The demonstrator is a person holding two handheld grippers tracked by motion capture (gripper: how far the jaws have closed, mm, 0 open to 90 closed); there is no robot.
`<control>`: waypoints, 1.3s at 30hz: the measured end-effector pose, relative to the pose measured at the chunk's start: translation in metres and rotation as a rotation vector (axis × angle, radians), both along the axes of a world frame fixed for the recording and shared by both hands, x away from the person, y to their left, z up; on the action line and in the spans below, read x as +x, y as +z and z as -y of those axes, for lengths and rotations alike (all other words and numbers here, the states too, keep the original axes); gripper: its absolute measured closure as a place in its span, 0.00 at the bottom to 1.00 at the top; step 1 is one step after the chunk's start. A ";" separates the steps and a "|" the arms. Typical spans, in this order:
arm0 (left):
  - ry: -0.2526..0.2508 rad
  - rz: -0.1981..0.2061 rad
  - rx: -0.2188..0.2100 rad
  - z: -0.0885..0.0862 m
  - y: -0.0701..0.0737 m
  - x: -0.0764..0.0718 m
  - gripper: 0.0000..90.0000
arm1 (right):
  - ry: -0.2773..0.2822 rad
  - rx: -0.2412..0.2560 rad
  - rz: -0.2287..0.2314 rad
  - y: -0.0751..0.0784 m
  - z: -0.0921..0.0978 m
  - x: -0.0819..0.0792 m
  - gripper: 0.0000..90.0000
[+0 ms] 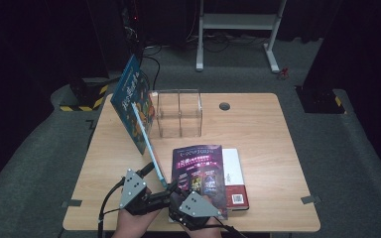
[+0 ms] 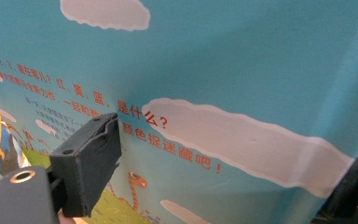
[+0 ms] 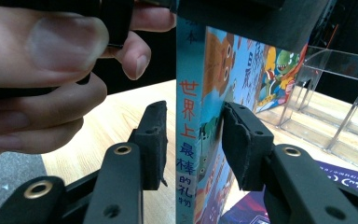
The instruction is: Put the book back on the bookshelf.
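Tongs of both hands meet at the blue picture book (image 1: 135,101): left tongs (image 1: 155,171) clamp its cover, right tongs (image 3: 193,144) straddle its spine, not quite clenched. The book stands upright just beside the clear organizer (image 1: 179,113) on the desk (image 1: 263,134).

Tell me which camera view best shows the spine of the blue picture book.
The right gripper view: the blue picture book's spine faces the camera between the right claw jaws, its lettering readable. The left gripper view shows its cover up close. The high view shows the whole book standing tilted, its spine a thin edge.
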State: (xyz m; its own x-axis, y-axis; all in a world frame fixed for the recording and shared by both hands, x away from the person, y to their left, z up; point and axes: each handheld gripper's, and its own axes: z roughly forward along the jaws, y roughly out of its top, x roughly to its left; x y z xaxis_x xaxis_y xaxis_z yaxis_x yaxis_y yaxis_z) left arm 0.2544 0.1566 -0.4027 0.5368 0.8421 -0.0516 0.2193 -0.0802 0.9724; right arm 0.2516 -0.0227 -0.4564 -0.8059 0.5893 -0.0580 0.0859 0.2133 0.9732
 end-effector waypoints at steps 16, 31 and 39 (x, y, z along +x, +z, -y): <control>0.013 0.003 0.001 -0.006 -0.001 -0.001 0.17 | 0.025 0.006 0.007 0.002 -0.005 -0.003 0.68; 0.035 0.004 0.020 -0.011 -0.001 0.000 0.18 | 0.054 -0.009 0.011 0.003 -0.009 -0.003 0.66; 0.034 0.009 0.037 -0.014 -0.001 -0.003 0.21 | 0.070 -0.015 0.007 0.002 -0.010 -0.003 0.65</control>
State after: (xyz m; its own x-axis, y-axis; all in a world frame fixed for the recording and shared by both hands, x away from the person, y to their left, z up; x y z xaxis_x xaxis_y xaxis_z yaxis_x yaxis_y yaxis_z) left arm 0.2516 0.1708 -0.4036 0.5077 0.8614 -0.0158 0.2137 -0.1082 0.9709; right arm 0.2487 -0.0127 -0.4542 -0.8444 0.5308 -0.0721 0.0634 0.2327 0.9705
